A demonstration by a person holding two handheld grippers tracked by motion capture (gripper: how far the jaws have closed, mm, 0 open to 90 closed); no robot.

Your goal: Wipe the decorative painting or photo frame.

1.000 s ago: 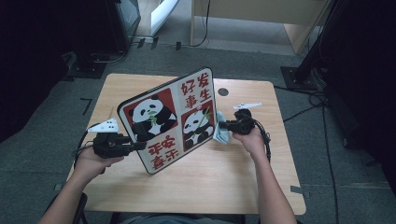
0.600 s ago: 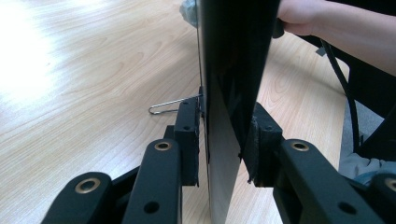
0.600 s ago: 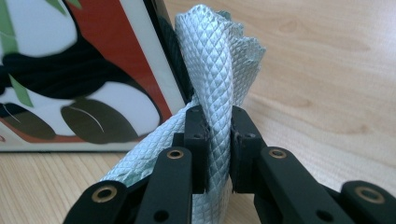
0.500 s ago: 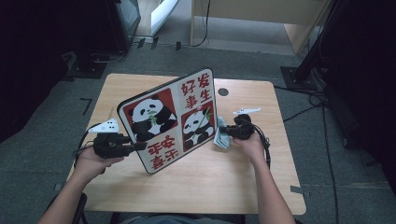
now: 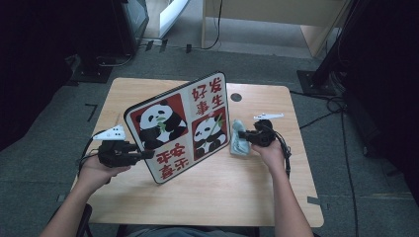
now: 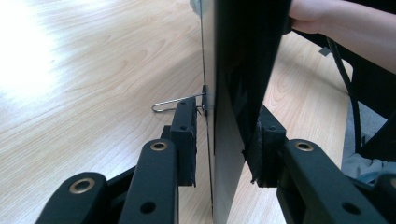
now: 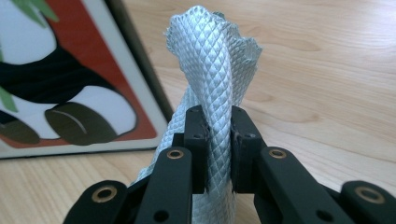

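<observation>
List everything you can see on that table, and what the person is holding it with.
table: one, light wood, under everything
panda picture board: one, red, white and black, standing tilted mid-table
cloth: one, pale grey, bunched at the board's right edge
round hole: one, dark, far side of the tabletop
wire hook: one, silver, sticking out beside the board
left claw: one, black, jaws just been opening, board's edge between them
right claw: one, black, shut on the cloth

1. Left gripper (image 5: 143, 154): black body, flat black jaw links, brass-ringed pivots, white three-cornered top plate.
2. Right gripper (image 5: 245, 138): same build, black cable trailing.
3. Forearms bare, no sleeves.
</observation>
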